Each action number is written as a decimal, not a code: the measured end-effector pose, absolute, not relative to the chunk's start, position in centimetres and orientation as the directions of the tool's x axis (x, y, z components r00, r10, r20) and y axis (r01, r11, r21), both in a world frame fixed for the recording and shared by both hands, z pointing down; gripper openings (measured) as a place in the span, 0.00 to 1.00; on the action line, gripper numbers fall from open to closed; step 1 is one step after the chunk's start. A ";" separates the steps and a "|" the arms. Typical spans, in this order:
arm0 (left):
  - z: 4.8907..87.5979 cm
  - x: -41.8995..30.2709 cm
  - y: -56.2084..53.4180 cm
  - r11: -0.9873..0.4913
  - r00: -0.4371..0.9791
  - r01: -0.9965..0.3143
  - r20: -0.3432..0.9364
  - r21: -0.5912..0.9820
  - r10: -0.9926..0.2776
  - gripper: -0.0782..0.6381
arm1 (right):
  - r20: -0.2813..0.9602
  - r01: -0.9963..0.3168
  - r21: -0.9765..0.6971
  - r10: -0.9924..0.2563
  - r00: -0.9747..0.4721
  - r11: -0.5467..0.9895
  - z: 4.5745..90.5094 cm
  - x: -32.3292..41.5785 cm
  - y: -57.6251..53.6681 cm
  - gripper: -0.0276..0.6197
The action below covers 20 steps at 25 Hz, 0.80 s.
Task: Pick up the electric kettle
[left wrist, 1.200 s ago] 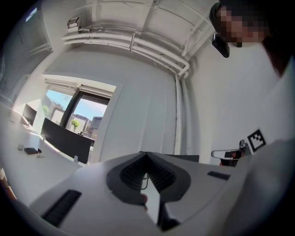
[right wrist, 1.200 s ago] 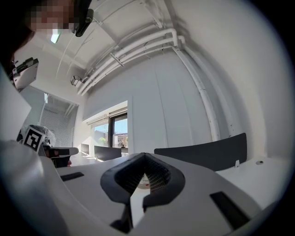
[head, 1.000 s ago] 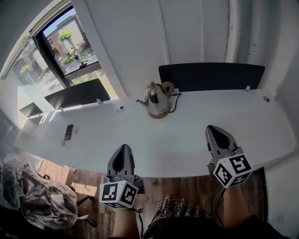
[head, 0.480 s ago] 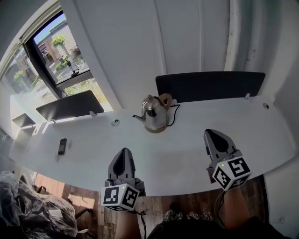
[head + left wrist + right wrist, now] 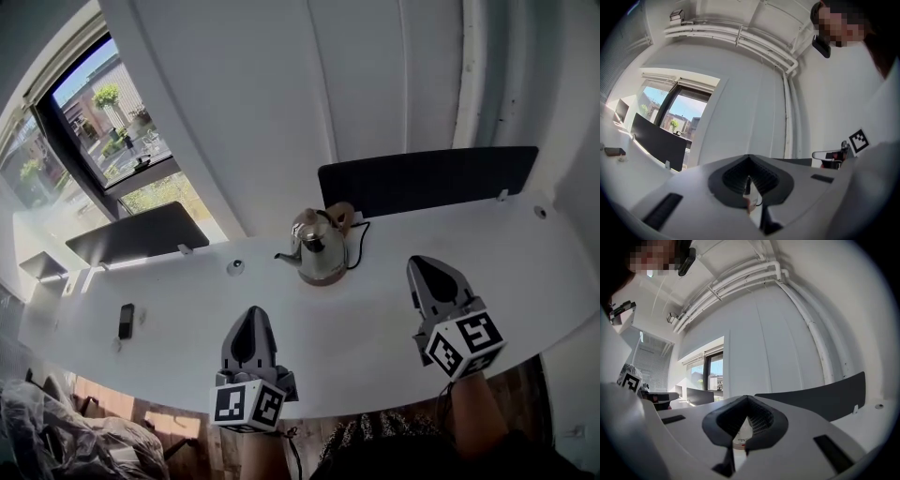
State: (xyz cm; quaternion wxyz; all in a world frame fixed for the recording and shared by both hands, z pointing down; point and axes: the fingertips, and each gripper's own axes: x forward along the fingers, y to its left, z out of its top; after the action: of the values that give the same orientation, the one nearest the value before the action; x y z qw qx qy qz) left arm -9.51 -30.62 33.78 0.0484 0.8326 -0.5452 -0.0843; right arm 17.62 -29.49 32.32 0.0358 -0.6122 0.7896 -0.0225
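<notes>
One electric kettle (image 5: 319, 251) on white desk (image 5: 370, 323); markings unreadable.

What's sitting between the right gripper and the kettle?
Nothing: in the head view, only bare white desk separates the right gripper from the electric kettle.

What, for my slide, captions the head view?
Left gripper and right gripper face a shiny steel electric kettle on a white desk.
</notes>
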 end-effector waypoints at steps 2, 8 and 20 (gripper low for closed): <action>33.9 -9.9 -30.8 -0.397 0.388 -0.900 -0.087 0.181 -0.918 0.11 | -0.020 -0.964 -0.074 -0.967 -0.253 0.254 32.4 17.1 -30.1 0.05; 34.9 -10.6 -31.5 -0.367 0.361 -0.910 -0.067 0.192 -0.930 0.11 | -0.015 -0.958 -0.065 -0.961 -0.278 0.278 32.3 16.6 -31.6 0.05; 35.5 -10.4 -35.2 -0.262 0.258 -0.947 -0.044 0.184 -0.965 0.11 | 0.017 -0.921 -0.088 -0.924 -0.382 0.379 34.3 16.3 -37.8 0.05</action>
State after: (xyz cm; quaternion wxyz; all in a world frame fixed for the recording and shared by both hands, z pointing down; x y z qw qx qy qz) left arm -10.37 -35.22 35.46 0.0599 0.7910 -0.6045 -0.0735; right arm 16.32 -37.82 34.31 0.0175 -0.5558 0.8301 -0.0415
